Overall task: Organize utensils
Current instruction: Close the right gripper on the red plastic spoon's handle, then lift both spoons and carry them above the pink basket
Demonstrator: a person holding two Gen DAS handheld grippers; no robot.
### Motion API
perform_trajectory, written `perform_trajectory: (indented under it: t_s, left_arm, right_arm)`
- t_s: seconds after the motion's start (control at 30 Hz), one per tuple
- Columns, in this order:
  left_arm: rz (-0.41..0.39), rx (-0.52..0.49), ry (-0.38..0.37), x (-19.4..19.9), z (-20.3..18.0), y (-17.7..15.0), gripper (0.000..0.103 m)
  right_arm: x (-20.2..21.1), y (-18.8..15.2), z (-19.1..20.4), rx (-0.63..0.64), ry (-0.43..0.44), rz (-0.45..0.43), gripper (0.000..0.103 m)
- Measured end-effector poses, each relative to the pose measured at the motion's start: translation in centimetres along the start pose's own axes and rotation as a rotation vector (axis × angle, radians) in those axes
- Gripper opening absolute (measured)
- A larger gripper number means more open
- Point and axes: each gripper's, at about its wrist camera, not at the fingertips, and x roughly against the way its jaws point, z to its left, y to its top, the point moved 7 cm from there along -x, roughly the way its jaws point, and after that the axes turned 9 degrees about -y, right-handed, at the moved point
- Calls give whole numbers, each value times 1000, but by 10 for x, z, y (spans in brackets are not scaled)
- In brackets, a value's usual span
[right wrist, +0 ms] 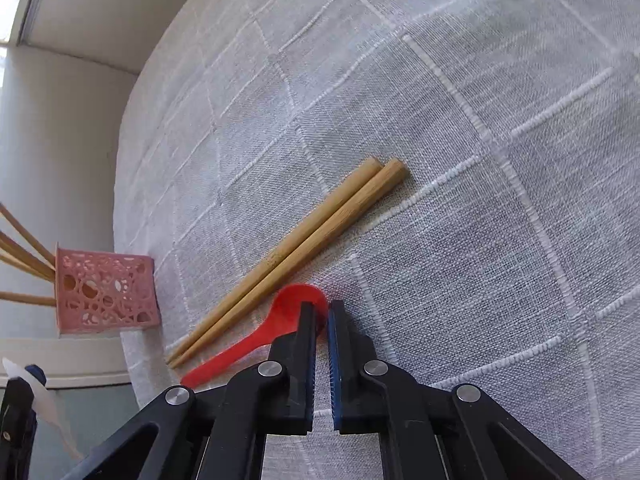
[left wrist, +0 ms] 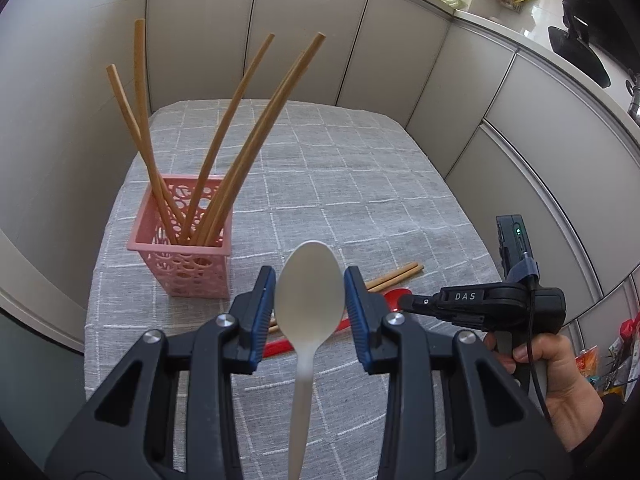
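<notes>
Our left tongs (left wrist: pixel 310 292) are clenched on a white spoon (left wrist: pixel 309 300), the blue pads (left wrist: pixel 267 300) pressing either side of its bowl, which points up the frame while the handle runs down toward the lower edge. Our right tongs (right wrist: pixel 321 312) are nearly closed around the rim of a red spoon (right wrist: pixel 280 320)'s bowl at lower centre; one finger sits inside the bowl and the other just outside, and we cannot tell whether the pads truly pinch it. The red spoon lies on the worktop (right wrist: pixel 480 160), its handle trailing to the lower left. Just beside it, above and to the left, two chopsticks (right wrist: pixel 304 248) lie touching side by side on the checked grey cloth. Well apart, at the left edge of the right wrist view, stands a pink basket (right wrist: pixel 106 294). In the left wrist view it sits at centre left, holding five more leaning chopsticks (left wrist: pixel 224 152).
</notes>
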Motion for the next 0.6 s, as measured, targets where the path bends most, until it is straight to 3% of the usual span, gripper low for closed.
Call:
perform_trajectory:
  t_s: [0.3,0.6]
  left_arm:
    - [-50,7,29,13,16,5,37]
    - [-232,94,2,55,35,36,37]
  right_arm:
    - [53,3,24,141,-19,-156,2]
    - [109,-15,71,269,-14,-340,1]
